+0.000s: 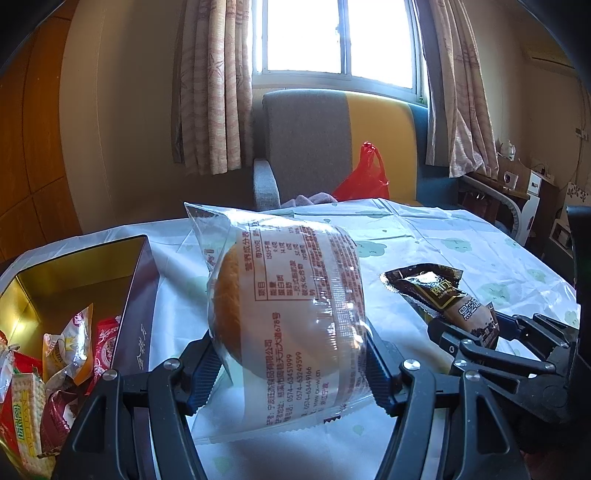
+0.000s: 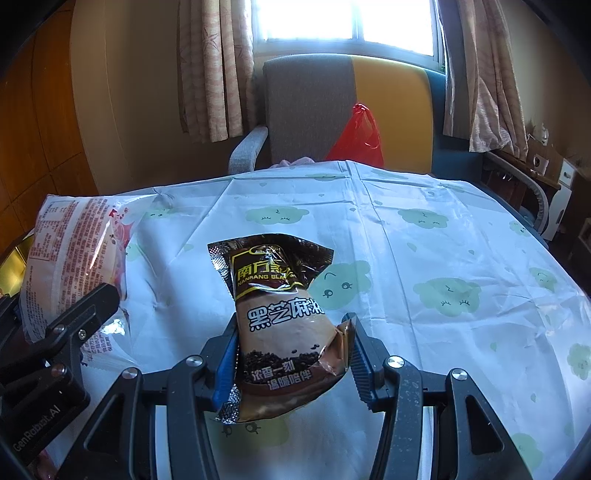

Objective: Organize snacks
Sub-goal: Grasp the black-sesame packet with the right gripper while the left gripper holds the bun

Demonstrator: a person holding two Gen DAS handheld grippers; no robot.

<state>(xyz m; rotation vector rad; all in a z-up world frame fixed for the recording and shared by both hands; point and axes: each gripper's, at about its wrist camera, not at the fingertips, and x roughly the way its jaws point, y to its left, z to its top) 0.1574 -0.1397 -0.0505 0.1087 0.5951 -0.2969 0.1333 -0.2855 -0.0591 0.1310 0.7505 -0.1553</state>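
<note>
Both my tongs point downward over the table, and each one has a snack. From the left wrist view, my left gripper (image 1: 291,365) is closed on a clear bun packet (image 1: 284,314); the pads press its two sides and lift it above the cloth. It is a round golden bun in transparent wrap with red print. At the left stands a gold box (image 1: 74,273), with several small snack packs (image 1: 55,369) inside. My right gripper (image 1: 476,339) shows at the right edge. From the right wrist view, my right gripper (image 2: 295,354) is partly closed around a brown sesame sachet (image 2: 284,325), pads touching its lower sides, the top tilted away from me. Under it lies a white tablecloth (image 2: 424,258) with pale green clouds. Behind the table I see a grey and yellow chair (image 2: 351,103), a red plastic bag (image 2: 358,136), curtains (image 2: 214,74) and a bright window (image 2: 347,18).
</note>
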